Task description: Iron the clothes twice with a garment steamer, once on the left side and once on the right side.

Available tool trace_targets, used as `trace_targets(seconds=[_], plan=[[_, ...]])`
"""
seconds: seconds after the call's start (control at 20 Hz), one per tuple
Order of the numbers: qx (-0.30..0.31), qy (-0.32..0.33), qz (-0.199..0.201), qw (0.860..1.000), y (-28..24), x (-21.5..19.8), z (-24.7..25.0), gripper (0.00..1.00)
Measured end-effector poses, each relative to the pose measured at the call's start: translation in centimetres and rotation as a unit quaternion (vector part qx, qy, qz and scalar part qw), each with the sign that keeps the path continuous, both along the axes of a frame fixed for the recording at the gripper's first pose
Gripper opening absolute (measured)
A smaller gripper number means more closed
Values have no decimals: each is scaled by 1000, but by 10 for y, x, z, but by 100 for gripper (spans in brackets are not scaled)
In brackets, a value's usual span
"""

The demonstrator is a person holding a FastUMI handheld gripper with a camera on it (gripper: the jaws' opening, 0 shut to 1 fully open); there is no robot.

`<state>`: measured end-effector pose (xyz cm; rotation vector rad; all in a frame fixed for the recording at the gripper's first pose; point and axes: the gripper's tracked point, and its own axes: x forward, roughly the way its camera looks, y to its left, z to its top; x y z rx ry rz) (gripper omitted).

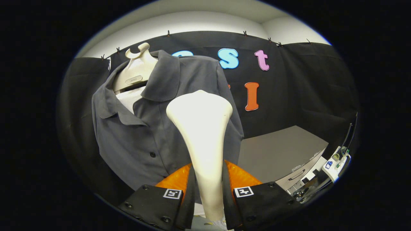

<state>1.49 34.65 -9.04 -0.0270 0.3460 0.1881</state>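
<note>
Light even, from overhead; pale ceiling brightest, near blown out. Steamer head bright with mild glare on top, sides shaded. Grey shirt reads dim, soft shadows under its collar. Fisheye bends lines strongly toward the rim. Focus sharp centrally; table edge slightly soft.

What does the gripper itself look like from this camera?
The gripper has two flat dark plates, one per side, each fastened with small round screws and carrying a square black-and-white marker near its inner corner. Its jaws angle inward ahead of them.
</note>
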Motion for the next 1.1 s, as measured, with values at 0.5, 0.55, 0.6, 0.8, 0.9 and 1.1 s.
trace_targets(seconds=[0.5, 0.55, 0.6, 0.8, 0.9, 1.1], plan=[[-10, 50, 1, 999, 10, 17, -56, 46], [-12, 55, 0, 998, 11, 17, -61, 46], [-14, 59, 1, 998, 11, 17, -67, 46], [-21, 83, 1, 996, 7, 7, -95, 46], [-23, 96, -3, 995, 3, 6, -111, 46], [-27, 125, -8, 992, -2, -1, -143, 46]])
